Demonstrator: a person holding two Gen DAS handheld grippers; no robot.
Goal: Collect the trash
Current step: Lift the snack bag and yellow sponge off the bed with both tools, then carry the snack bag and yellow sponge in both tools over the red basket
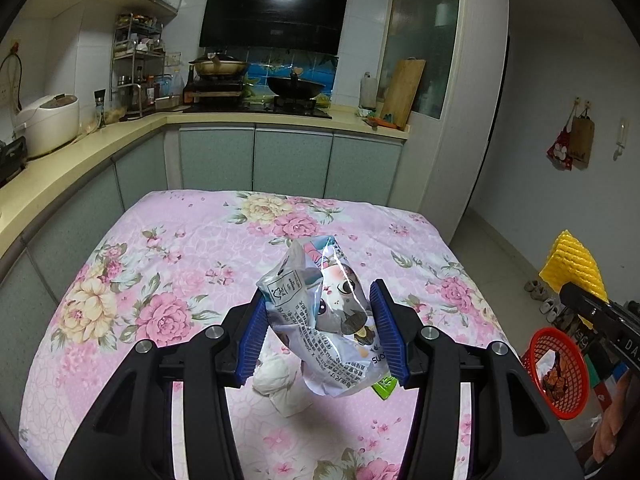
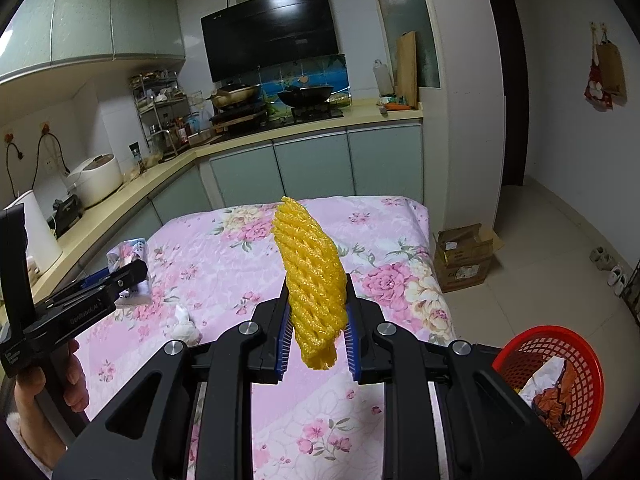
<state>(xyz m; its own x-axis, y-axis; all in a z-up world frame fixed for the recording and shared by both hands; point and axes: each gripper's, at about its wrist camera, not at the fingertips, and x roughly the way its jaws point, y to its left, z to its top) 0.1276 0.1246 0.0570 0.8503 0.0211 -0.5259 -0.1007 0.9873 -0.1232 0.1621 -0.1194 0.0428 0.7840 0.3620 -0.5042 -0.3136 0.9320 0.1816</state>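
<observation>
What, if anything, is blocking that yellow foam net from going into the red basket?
Nothing visible does. The right gripper holds the yellow foam net above the floral tablecloth, and the red basket sits open-topped to its right, beyond the table's edge, with only some trash already inside.

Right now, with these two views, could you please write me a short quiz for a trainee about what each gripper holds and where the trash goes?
1. True or false: the left gripper is empty.
2. What is between the right gripper's fingers?
A. crumpled white tissue
B. yellow foam mesh sleeve
C. cardboard box
3. Fill in: the round red plastic basket already holds ____ scraps.

Key
1. False: it grips the crinkled printed snack bag.
2. B, the yellow foam mesh sleeve.
3. Brown.
</observation>
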